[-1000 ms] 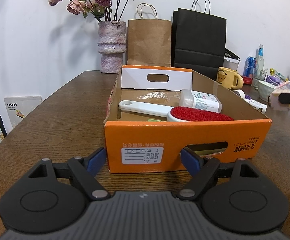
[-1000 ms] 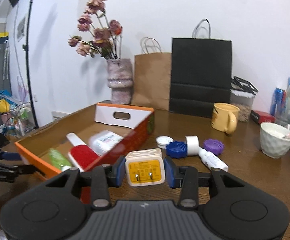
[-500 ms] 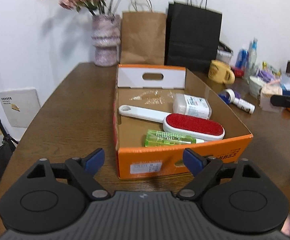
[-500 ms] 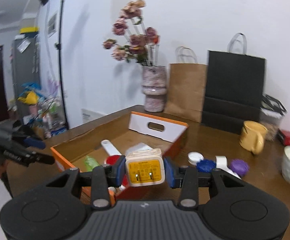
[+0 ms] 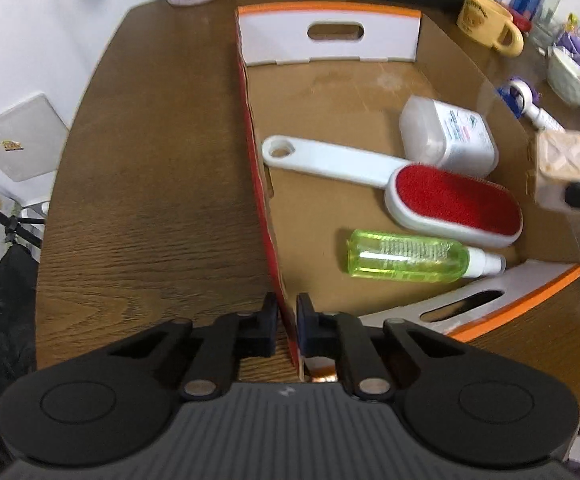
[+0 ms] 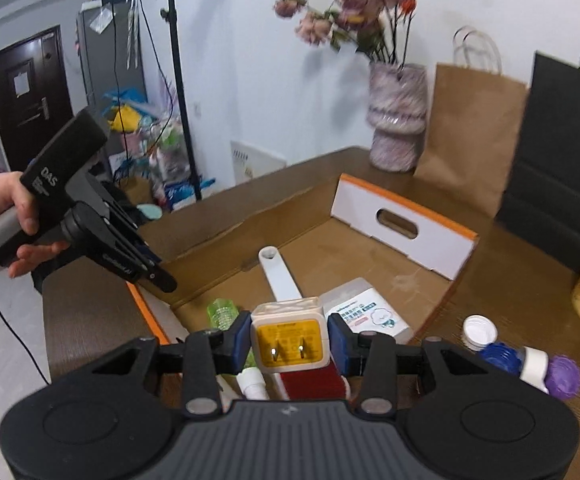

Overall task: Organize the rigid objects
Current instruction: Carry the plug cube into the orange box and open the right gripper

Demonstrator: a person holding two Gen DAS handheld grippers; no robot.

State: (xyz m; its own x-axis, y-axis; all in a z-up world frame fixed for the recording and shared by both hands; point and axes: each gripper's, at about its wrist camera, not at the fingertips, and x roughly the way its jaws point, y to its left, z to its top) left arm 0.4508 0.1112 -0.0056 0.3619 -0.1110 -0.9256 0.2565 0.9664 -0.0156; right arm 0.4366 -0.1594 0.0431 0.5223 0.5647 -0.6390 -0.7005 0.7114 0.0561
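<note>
Left gripper (image 5: 286, 322) pinched on the left side wall of the orange cardboard box (image 5: 266, 216), one finger outside, one inside, near the box's near corner; pads look to be touching the wall, though the contact itself is slightly blurred. Right gripper (image 6: 288, 342) clamped on a white charger plug (image 6: 288, 336) with a yellow face and two prongs toward the camera, held above the box's right side. Inside the box: red lint brush (image 5: 453, 204) with white handle lying diagonally, green spray bottle (image 5: 405, 256) on its side just beside the brush head, white rectangular container (image 5: 447, 134) touching the brush near its neck. Box sits on a brown wooden table (image 5: 150, 184). Outside the box on the right: white cap (image 6: 478, 330), blue lid (image 6: 499, 356), purple lid (image 6: 565, 376), yellow mug (image 5: 485, 20). Vase with flowers (image 6: 395, 116) and paper bags behind.
</note>
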